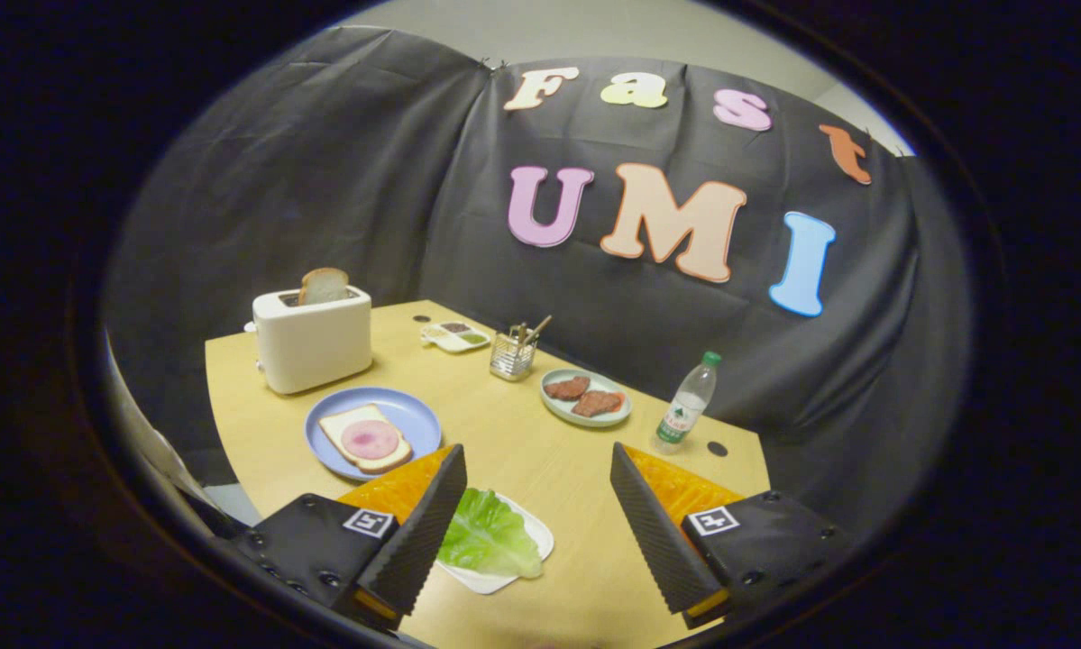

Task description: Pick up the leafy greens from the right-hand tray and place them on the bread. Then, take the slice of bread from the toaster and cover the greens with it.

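The hand-held gripper [538, 505] hangs over the near end of the wooden tabletop [522, 451], its two fingers spread wide with nothing between them but bare wood. A green lettuce leaf [489, 536] lies on a small white tray [517, 563] just beside the left finger, partly tucked behind it. Beyond that finger sits a blue plate [409, 415] carrying a bread slice [364, 439] topped with a pink round of ham [371, 439]. Behind the plate stands a white toaster [313, 341] with another slice of bread [324, 286] poking up from its slot. Farther off are a sauce dish [454, 336], a wire utensil holder [512, 355], a plate of meat patties [585, 397] and a plastic bottle [687, 403].
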A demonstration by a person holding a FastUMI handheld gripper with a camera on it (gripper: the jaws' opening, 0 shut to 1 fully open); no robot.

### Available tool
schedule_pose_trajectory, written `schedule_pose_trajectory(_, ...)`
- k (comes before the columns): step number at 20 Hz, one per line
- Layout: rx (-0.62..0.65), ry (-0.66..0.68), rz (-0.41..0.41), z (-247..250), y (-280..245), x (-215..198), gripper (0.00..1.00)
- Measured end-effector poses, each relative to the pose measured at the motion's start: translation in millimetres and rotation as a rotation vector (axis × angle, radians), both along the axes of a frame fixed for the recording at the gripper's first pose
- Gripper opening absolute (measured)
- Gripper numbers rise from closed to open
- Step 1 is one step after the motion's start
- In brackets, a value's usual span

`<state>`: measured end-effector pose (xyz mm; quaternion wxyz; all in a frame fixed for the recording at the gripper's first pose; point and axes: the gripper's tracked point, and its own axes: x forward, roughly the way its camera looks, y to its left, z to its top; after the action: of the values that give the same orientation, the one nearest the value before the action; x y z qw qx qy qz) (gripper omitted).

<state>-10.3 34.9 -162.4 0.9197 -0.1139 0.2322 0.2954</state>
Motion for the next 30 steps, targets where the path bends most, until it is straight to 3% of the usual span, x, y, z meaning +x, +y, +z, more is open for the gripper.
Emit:
schedule_pose_trajectory(11, -0.100, 0.178, 0.158, -85.3, 19.4, -14.5, 1.00)
schedule_pose_trajectory(23, -0.156, 0.419, 0.149, -169.4, 29.6, -25.3, 1.00)
schedule_pose_trajectory(30, -0.169, 0.515, 0.133, -189.1, 33.6, -33.8, 1.00)
